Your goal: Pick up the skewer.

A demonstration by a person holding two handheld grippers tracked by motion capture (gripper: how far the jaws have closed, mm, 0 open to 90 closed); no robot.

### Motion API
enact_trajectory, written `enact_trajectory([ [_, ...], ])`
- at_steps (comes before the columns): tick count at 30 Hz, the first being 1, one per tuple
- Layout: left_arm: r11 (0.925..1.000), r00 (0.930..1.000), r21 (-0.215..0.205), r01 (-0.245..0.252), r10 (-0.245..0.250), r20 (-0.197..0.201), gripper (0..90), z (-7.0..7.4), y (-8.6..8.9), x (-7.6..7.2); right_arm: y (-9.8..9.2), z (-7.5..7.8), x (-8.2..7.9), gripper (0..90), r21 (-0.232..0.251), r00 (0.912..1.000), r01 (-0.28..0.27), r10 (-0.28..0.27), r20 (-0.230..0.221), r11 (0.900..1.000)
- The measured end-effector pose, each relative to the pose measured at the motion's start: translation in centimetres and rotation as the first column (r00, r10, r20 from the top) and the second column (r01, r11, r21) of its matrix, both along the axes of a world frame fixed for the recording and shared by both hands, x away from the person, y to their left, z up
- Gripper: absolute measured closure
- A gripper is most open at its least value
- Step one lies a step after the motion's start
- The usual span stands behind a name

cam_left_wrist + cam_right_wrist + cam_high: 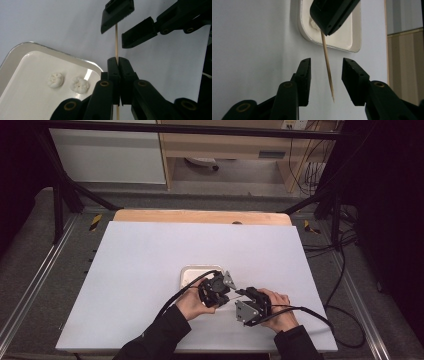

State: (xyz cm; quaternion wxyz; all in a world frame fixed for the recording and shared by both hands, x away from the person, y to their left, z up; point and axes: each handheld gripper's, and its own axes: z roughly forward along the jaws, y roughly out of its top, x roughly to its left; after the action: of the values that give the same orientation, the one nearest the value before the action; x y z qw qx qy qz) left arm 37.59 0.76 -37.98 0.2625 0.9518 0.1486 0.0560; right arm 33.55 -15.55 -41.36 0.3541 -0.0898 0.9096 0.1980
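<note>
L gripper (117, 63) jaws clamped on wooden skewer (327, 58), R gripper (325, 80) jaws part-open round its tip w/o touching, white tray (17, 82) just beside

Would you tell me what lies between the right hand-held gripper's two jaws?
The wooden skewer, pads clear of it, in the right gripper view; the left hand-held gripper clamps its far end.

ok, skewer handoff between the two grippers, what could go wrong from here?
1. The wooden skewer hangs between the right gripper's fingers with gaps on both sides, slightly tilted; closing could knock it askew rather than clamp it squarely.
2. The left gripper is shut on the thin skewer; a sideways push from the right gripper might bend or snap it.
3. The tray with two white pieces sits close by; a dropped skewer could land in it.
</note>
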Motion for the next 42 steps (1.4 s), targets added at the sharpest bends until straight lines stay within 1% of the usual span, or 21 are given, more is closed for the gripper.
enact_trajectory([
  [1,1.0000,1.0000,-0.001,0.001,-0.001,-0.001,88.6,0.0,-0.1,0.0,0.0,-0.1,0.1,62.1,-0.009,0.9999,-0.014,0.014,0.004,1.000],
  [2,1.0000,1.0000,-0.003,0.003,-0.003,-0.003,88.6,0.0,-0.2,0.0,0.0,-0.2,-0.1,63.6,-0.013,1.0000,-0.005,0.005,-0.008,1.000],
  [5,1.0000,1.0000,-0.004,0.007,-0.007,-0.003,88.6,-0.1,-0.4,-0.1,0.1,-0.3,-0.1,69.1,-0.030,0.9996,-0.028,0.028,-0.001,0.999],
  [9,0.9999,0.9999,0.000,0.014,-0.014,-0.005,88.6,-0.2,-0.6,-0.2,0.2,-0.4,-0.1,75.2,-0.044,0.9991,-0.042,0.042,-0.005,0.998],
  [12,0.9998,0.9998,0.003,0.017,-0.017,-0.008,88.6,-0.2,-0.6,-0.2,0.3,-0.4,-0.1,78.8,-0.052,0.9986,-0.053,0.053,-0.005,0.997],
  [14,0.9998,0.9998,0.002,0.020,-0.020,-0.007,88.6,-0.2,-0.6,-0.2,0.3,-0.4,-0.2,80.7,-0.053,0.9988,-0.049,0.049,-0.009,0.997],
  [17,0.9997,0.9997,0.002,0.024,-0.024,-0.011,88.6,-0.2,-0.6,-0.2,0.4,-0.3,-0.2,84.5,-0.054,0.9981,-0.061,0.061,-0.010,0.997],
  [19,0.9996,0.9996,0.006,0.027,-0.027,-0.011,88.6,-0.3,-0.7,-0.3,0.4,-0.3,-0.1,86.6,-0.063,0.9975,-0.071,0.070,-0.009,0.996],
  [23,0.9996,0.9995,-0.001,0.029,-0.029,-0.009,88.6,-0.3,-0.6,-0.2,0.3,-0.3,-0.2,88.4,-0.066,0.9971,-0.075,0.075,-0.009,0.995],
  [24,0.9996,0.9995,-0.003,0.029,-0.029,-0.010,88.5,-0.3,-0.6,-0.2,0.3,-0.3,-0.2,88.6,-0.069,0.9972,-0.075,0.075,-0.002,0.995],
  [29,0.9993,0.9994,-0.017,0.033,-0.034,-0.013,87.9,0.0,-0.4,-0.2,0.3,-0.2,-0.3,89.1,-0.062,0.9973,-0.073,0.073,-0.002,0.995],
  [30,0.9994,0.9994,-0.012,0.033,-0.033,-0.010,87.3,0.0,-0.3,-0.2,0.3,-0.2,-0.3,89.1,-0.062,0.9973,-0.073,0.073,-0.004,0.995],
  [33,0.9995,0.9996,0.013,0.029,-0.029,0.005,76.1,0.1,0.0,-0.2,0.1,-0.2,-0.3,89.2,-0.073,0.9979,-0.065,0.065,-0.007,0.995],
  [35,0.9995,0.9996,0.014,0.027,-0.027,0.012,71.8,0.2,0.3,-0.2,0.1,-0.2,-0.2,89.1,-0.085,0.9983,-0.058,0.058,-0.007,0.995],
  [36,0.9998,0.9998,0.008,0.016,-0.016,0.012,68.9,0.4,0.8,-0.1,0.0,-0.2,-0.3,89.2,-0.085,0.9987,-0.051,0.050,-0.011,0.995],
  [37,0.9998,0.9998,0.008,0.016,-0.016,0.012,66.2,0.4,0.8,-0.1,0.0,-0.2,-0.2,89.2,-0.087,0.9988,-0.049,0.049,-0.006,0.995],
  [38,0.9999,0.9999,0.010,0.011,-0.011,0.011,63.7,0.5,1.4,0.0,0.0,-0.2,-0.2,89.1,-0.089,0.9989,-0.046,0.046,-0.006,0.995],
  [39,0.9999,0.9999,0.010,0.011,-0.011,0.011,61.0,0.5,1.4,0.0,0.0,-0.1,-0.1,89.1,-0.095,0.9989,-0.047,0.047,-0.001,0.994],
  [40,0.9998,0.9999,0.014,0.011,-0.011,0.008,58.5,0.5,1.7,0.0,0.0,-0.1,-0.1,89.1,-0.099,0.9992,-0.039,0.039,0.000,0.994],
  [41,0.9993,0.9999,0.035,0.008,-0.009,0.011,57.0,0.5,2.3,0.1,-0.1,-0.1,-0.1,89.1,-0.102,0.9993,-0.038,0.039,0.000,0.994],
  [42,0.9992,0.9999,0.040,0.005,-0.006,0.009,56.3,0.4,2.5,0.2,0.0,-0.1,-0.1,89.1,-0.106,0.9993,-0.039,0.039,-0.001,0.994],
])
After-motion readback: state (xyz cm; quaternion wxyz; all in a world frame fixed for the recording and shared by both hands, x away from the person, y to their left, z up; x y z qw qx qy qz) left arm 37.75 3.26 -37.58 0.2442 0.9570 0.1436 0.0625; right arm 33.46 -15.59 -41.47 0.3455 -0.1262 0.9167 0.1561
